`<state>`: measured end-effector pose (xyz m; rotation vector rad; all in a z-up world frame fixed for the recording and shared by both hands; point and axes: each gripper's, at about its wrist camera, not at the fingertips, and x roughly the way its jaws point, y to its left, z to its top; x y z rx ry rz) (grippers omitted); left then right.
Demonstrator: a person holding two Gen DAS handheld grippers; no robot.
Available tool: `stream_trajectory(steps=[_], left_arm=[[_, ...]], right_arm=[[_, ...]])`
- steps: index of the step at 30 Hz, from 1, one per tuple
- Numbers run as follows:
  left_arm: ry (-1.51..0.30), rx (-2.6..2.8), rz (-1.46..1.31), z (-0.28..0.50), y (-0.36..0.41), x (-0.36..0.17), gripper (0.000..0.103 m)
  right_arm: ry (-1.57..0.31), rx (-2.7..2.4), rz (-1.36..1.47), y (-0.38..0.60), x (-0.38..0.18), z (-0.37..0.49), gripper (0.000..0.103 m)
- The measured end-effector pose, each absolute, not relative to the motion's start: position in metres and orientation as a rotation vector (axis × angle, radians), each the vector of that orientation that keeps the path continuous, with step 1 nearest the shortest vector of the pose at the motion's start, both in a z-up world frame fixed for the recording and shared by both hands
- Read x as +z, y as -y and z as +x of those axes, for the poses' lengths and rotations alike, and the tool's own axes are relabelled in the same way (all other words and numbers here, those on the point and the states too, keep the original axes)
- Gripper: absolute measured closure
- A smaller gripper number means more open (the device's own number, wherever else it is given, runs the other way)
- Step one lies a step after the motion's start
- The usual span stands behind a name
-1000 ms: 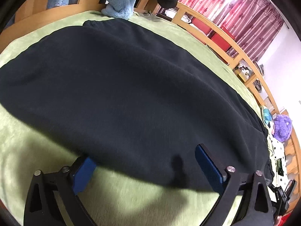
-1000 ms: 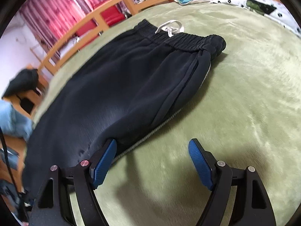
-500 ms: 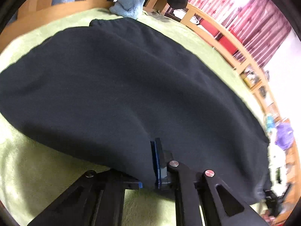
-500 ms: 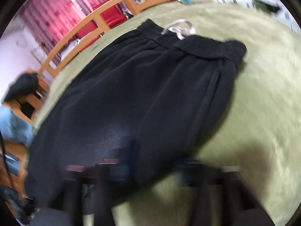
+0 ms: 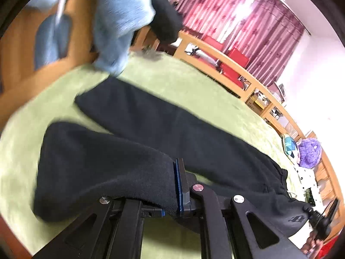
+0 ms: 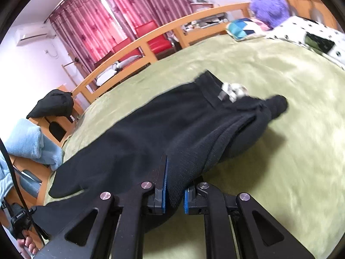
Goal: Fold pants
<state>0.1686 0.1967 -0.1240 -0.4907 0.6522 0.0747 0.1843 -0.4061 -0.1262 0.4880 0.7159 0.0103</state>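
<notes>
Pinching the soft, limp black pants (image 5: 151, 133) along one side edge, each hand-held gripper (image 5: 172, 196) (image 6: 174, 196) is clamped on fabric that looks likely to sag between them.

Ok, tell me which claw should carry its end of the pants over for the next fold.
Left, probably. The left claw is shut on the leg end of the black pants, already lifted off the green blanket. The right claw grips near the bulkier waistband, better kept as anchor.

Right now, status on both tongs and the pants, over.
Left tongs shut on black pants, right tongs too. Near edge lifted off green blanket. Nothing blocking the fold.
</notes>
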Motion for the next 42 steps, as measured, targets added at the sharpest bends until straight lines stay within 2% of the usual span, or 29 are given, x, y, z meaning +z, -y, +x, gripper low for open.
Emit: stream_trajectory(steps=[6, 11, 13, 15, 18, 19, 21, 22, 23, 24, 28, 37, 40, 42], left_arm=[[-0.574, 0.087, -0.407, 0.253, -0.183, -0.082, 0.095], [-0.546, 0.119, -0.367, 0.321, -0.179, -0.077, 0.095], [-0.573, 0.145, -0.349, 0.345, -0.176, -0.090, 0.092], [-0.660, 0.156, -0.331, 0.367, -0.172, -0.114, 0.085], [-0.783, 0.151, -0.299, 0.376, -0.162, -0.143, 0.085], [-0.783, 0.151, -0.286, 0.370, -0.159, -0.145, 0.081], [-0.760, 0.150, -0.255, 0.350, -0.157, -0.143, 0.054], [-0.745, 0.141, -0.256, 0.340, -0.157, -0.140, 0.033], [-0.717, 0.124, -0.266, 0.326, -0.158, -0.136, 0.026], [-0.700, 0.115, -0.273, 0.314, -0.157, -0.133, 0.026], [-0.734, 0.055, -0.364, 0.271, -0.160, -0.141, 0.026], [-0.927, 0.015, -0.646, 0.259, -0.143, -0.242, 0.027], [-0.877, 0.021, -0.711, 0.261, -0.147, -0.252, 0.028], [-0.848, 0.039, -0.715, 0.269, -0.150, -0.252, 0.028]], right_arm=[[-0.666, 0.031, 0.384, 0.382, -0.079, 0.295, 0.092], [-0.624, -0.005, 0.370, 0.374, -0.067, 0.383, 0.090], [-0.664, -0.039, 0.346, 0.368, -0.083, 0.414, 0.083], [-0.758, -0.037, 0.333, 0.361, -0.113, 0.436, 0.061], [-0.829, 0.034, 0.331, 0.353, -0.142, 0.428, 0.060], [-0.826, 0.036, 0.320, 0.351, -0.144, 0.420, 0.060], [-0.798, 0.045, 0.274, 0.348, -0.144, 0.392, 0.053], [-0.782, 0.044, 0.255, 0.348, -0.142, 0.377, 0.049], [-0.771, 0.038, 0.245, 0.349, -0.141, 0.365, 0.040], [-0.760, 0.027, 0.237, 0.353, -0.142, 0.351, 0.035], [-0.820, -0.039, 0.234, 0.373, -0.172, 0.308, 0.034], [-0.963, -0.025, 0.603, 0.422, -0.243, 0.300, 0.034], [-0.927, -0.022, 0.661, 0.433, -0.248, 0.304, 0.032], [-0.909, -0.033, 0.692, 0.438, -0.250, 0.313, 0.027]])
